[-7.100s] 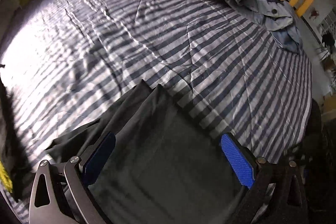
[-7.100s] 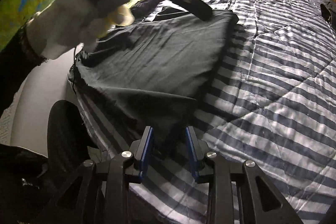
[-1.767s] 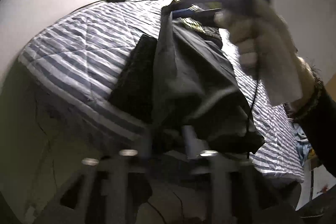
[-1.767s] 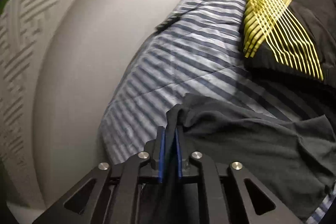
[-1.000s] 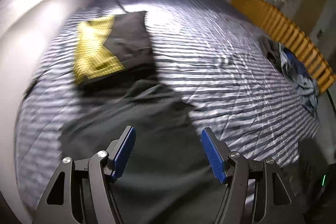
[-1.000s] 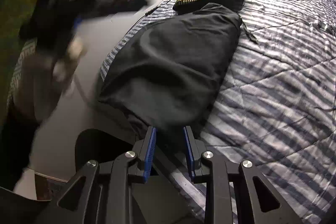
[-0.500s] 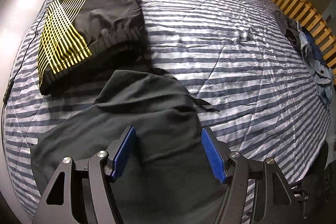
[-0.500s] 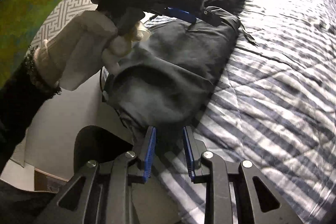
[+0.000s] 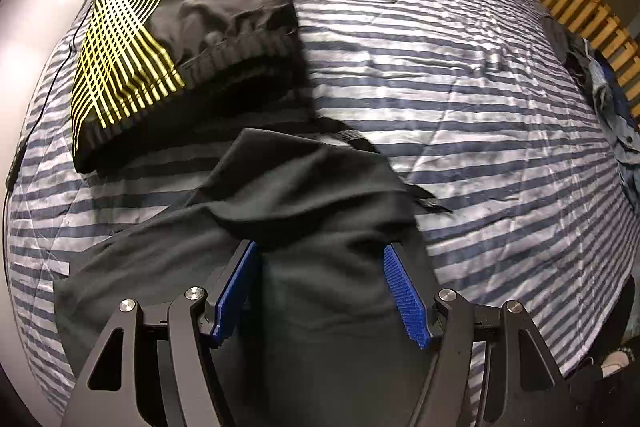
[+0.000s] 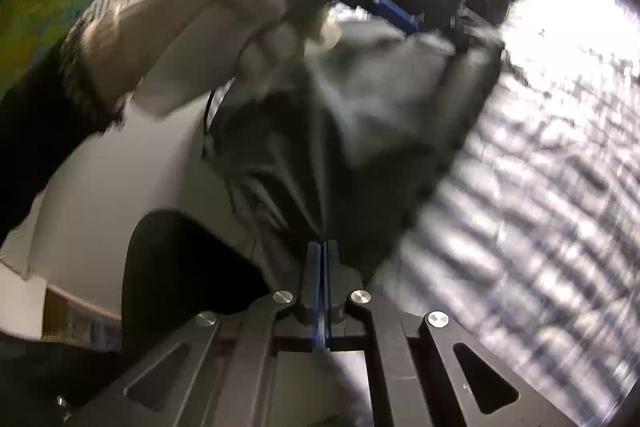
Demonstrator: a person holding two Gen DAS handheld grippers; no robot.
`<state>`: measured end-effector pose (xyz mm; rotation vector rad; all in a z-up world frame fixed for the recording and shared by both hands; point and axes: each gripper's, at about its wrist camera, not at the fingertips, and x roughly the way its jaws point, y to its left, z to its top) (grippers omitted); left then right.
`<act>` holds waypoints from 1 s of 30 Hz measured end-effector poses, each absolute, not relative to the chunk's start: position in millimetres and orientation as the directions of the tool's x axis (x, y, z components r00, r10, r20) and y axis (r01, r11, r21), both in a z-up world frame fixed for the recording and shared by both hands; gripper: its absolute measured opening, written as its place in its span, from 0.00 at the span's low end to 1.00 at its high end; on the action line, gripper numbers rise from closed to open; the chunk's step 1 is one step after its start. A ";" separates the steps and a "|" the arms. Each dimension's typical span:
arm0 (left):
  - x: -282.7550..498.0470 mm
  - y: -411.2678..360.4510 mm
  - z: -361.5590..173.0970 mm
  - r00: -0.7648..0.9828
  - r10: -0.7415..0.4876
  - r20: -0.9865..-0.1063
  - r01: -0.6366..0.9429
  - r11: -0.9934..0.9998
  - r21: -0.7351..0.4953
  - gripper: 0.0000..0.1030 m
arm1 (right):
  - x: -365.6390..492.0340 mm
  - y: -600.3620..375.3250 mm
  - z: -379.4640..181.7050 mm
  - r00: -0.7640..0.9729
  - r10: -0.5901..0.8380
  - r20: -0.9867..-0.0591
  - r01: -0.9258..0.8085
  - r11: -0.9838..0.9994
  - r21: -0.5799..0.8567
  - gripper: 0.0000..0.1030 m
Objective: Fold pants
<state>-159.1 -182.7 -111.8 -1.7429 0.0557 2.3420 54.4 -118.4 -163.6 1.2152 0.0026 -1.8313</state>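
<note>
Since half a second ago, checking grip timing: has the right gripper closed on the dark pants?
Yes. The right gripper, open before, is now shut on the dark pants, pulling the fabric up from the striped bedspread.

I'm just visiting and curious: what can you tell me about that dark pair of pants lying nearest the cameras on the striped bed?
The dark pants look like thin, matte charcoal cloth, rumpled and partly doubled over, with a black strap trailing from one edge. They lie on the striped bedspread, just short of a folded black garment with yellow lines. The left gripper sits over them, jaws apart. The right gripper has its jaws shut on one bunched end, lifting it; that view is blurred.
</note>
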 end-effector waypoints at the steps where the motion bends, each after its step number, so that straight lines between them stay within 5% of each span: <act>1: -159.9 -185.0 -113.5 -0.270 0.158 -0.950 -0.191 -0.976 -0.108 0.66 | 57.7 -114.8 -165.7 -0.103 -0.668 -0.737 0.675 -0.591 0.442 0.01; 13: -43.1 -195.1 -46.8 -0.420 0.199 -0.885 -0.241 -0.965 -0.103 0.66 | -5.8 -65.8 -126.8 -0.110 -0.733 -0.672 0.569 -0.601 0.562 0.05; 17: 30.2 -148.9 -47.5 -0.404 0.213 -0.890 -0.364 -0.930 -0.057 0.66 | -66.3 -70.4 -134.9 -0.104 -0.714 -0.693 0.473 -0.648 0.597 0.27; 22: 65.2 -91.9 -76.2 -0.352 0.206 -0.913 -0.502 -0.865 -0.002 0.66 | -134.7 -92.0 -159.4 -0.067 -0.718 -0.693 0.360 -0.665 0.655 0.27; 30: 47.6 -96.5 -116.3 -0.298 0.205 -0.932 -0.494 -0.869 -0.033 0.34 | -189.8 -105.4 -202.7 -0.048 -0.772 -0.634 0.146 -0.633 0.760 0.27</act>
